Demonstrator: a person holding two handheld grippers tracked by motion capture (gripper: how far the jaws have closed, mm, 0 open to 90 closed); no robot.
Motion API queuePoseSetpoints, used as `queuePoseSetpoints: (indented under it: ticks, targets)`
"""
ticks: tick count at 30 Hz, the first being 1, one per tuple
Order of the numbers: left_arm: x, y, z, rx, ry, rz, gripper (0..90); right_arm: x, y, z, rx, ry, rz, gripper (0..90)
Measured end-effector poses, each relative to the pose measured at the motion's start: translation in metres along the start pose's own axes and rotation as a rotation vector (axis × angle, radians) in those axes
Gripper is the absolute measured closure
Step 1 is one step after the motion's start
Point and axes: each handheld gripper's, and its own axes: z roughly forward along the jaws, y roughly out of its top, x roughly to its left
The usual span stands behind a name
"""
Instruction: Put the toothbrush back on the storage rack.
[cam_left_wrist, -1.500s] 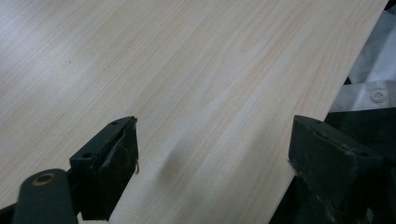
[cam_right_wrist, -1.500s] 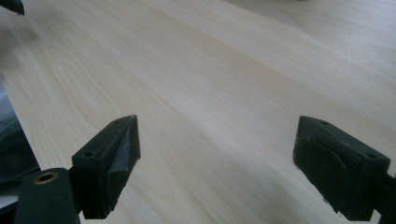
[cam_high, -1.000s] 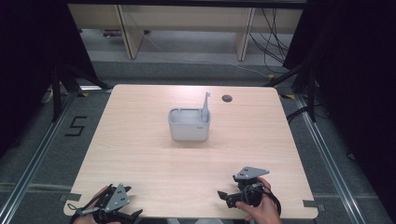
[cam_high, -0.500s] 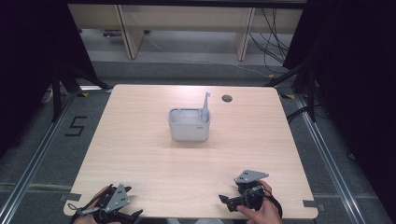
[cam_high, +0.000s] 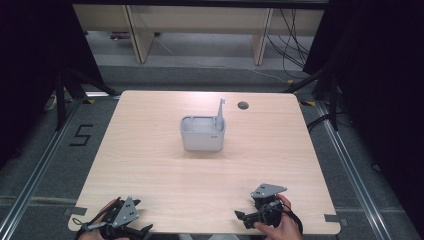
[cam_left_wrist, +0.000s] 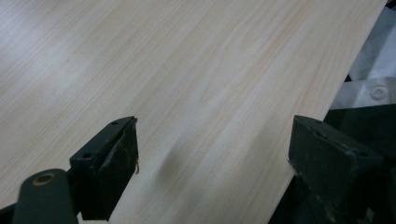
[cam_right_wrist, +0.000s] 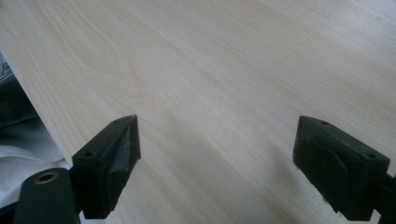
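A grey rectangular container stands at the middle of the wooden table, with a pale upright tool leaning out of its right corner. My left gripper rests at the table's front left corner, held by a hand. In the left gripper view my left gripper is open, jaws wide apart over bare wood. My right gripper sits near the front edge at the right, pointing left. In the right gripper view my right gripper is open with nothing between its jaws.
A round cable hole lies in the table top behind the container. Pale shelving and loose cables stand on the floor beyond. White cloth shows past the table's near edge.
My right gripper has drawn back a little toward the front edge of the table. The left gripper and the container have stayed where they were.
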Motion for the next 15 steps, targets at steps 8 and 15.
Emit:
queuePoseSetpoints:
  ticks: [8,15]
  targets:
    - [0.0009,0.0003,-0.0007,0.002,0.003,0.012,15.8,0.0019,-0.0007,0.0011,-0.005,-0.011,0.024,15.8]
    - [0.0013,0.0005,-0.0011,0.006,0.002,0.02,15.7,0.0008,-0.0008,0.0008,0.004,-0.008,0.018,15.8]
